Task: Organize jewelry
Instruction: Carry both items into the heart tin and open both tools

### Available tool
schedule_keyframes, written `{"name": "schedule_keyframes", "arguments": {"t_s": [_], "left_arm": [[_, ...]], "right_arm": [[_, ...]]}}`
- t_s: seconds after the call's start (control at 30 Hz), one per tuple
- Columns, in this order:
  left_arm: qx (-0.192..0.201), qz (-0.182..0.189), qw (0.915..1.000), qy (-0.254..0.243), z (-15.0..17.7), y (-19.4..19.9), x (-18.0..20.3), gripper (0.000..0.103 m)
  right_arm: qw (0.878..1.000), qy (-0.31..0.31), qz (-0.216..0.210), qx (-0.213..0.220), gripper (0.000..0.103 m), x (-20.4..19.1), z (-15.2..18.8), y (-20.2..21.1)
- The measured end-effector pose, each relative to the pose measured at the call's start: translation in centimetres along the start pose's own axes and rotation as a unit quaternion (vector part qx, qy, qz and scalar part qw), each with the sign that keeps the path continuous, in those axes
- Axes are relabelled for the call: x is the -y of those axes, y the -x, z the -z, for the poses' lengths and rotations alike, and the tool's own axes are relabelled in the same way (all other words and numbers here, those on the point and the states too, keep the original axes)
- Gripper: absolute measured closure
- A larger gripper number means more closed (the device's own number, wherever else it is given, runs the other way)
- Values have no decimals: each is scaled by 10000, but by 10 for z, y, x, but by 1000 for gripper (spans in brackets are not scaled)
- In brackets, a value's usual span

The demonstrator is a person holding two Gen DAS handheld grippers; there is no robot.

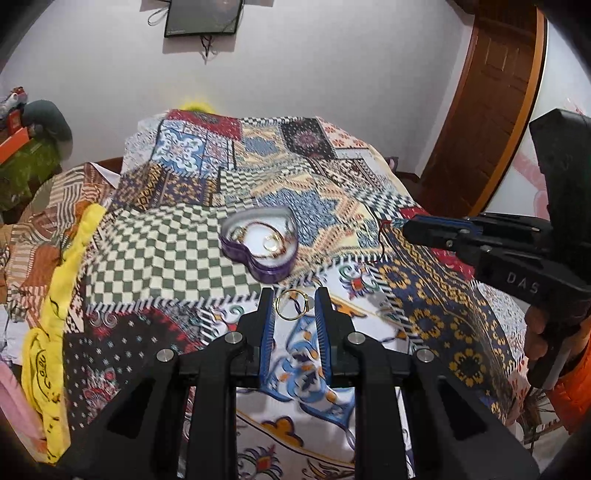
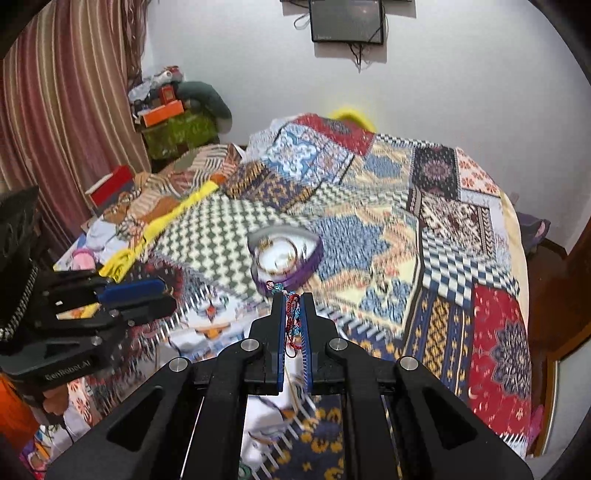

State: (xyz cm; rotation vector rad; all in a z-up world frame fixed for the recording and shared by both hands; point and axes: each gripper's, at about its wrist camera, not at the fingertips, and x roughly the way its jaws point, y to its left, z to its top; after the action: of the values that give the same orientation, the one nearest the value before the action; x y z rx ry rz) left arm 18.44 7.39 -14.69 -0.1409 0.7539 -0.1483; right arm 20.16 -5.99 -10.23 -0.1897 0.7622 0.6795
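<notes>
Left wrist view: we see a thin gold ring on the patchwork bedspread, between our left gripper's spread fingers.
Our right gripper pinches a red-and-teal beaded thread bracelet near the purple heart-shaped tin, which holds gold bangles on white lining.

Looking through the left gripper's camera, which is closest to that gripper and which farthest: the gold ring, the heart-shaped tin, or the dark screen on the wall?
1. Gold ring: between the left gripper's open fingertips, over the quilt.
2. Heart-shaped tin: just beyond, on the bed's middle.
3. Dark screen: on the far wall, top.
</notes>
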Motion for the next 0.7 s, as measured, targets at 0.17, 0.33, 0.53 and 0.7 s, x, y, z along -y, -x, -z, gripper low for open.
{"name": "schedule_keyframes", "arguments": {"t_s": [0.17,0.33,0.53,0.7], "left_arm": [[158,-85,9998,3,-15,0,-10,83],[289,-171,9994,9,-29,-4,-19,83],[336,-218,9992,-8,-45,-17,-28,83],[308,-223,9993,33,-54,-32,-37,83]], "right_arm": [[9997,14,-111,199,97,-3,-19,1],[9993,55,-141,338,96,-6,-35,-3],[9992,100,-188,328,96,-7,-47,-19],[9994,100,-241,216,96,-6,-53,-38]]}}
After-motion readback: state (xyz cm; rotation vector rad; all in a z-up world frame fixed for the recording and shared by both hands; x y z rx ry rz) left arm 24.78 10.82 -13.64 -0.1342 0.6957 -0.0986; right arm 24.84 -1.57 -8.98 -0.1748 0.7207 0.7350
